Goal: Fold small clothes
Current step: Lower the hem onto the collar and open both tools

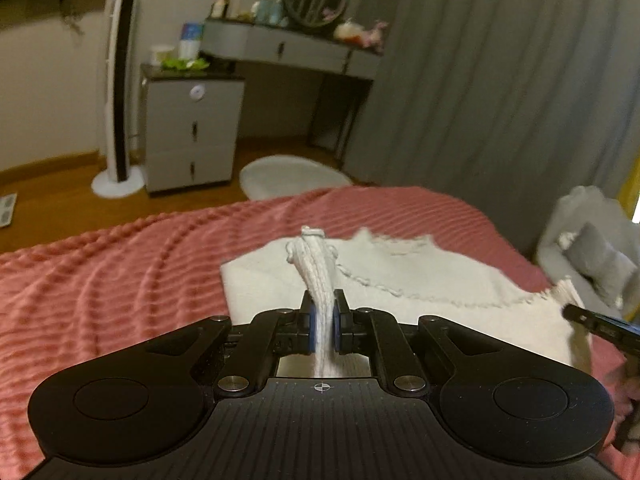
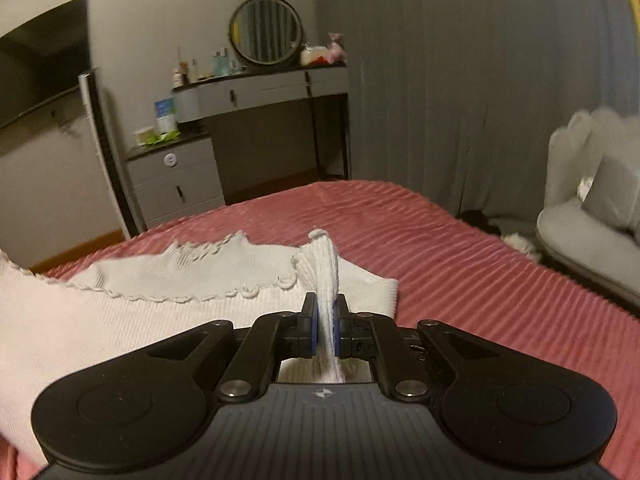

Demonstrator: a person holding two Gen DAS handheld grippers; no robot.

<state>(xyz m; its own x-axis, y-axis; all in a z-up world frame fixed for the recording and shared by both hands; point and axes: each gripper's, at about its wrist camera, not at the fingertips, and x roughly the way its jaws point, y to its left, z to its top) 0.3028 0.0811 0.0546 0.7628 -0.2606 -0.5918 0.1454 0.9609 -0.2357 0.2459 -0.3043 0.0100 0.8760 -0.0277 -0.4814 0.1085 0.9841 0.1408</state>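
Now each tool, left tool (image 1: 324, 312) and right tool (image 2: 325, 314), tight on bunched ribbed white knit garment (image 1: 420, 276) over ridged pink bedspread (image 1: 120, 272).

Two close wrist views along fingers (image 1: 306, 320), both over pink bed (image 1: 120, 272) toward dresser (image 2: 260, 88).

Left gripper (image 1: 324, 312): matte black body, two round raised discs at sides, ribbed dark plate at centre with small white crosshair mark. Silver round screws at linkage pivots. Black fingers (image 1: 307, 312), blue pads on inner faces. Right gripper (image 2: 325, 314): same build, black shell, twin discs, silver screws, blue-faced pads, white compass-like mark on ribbed plate.
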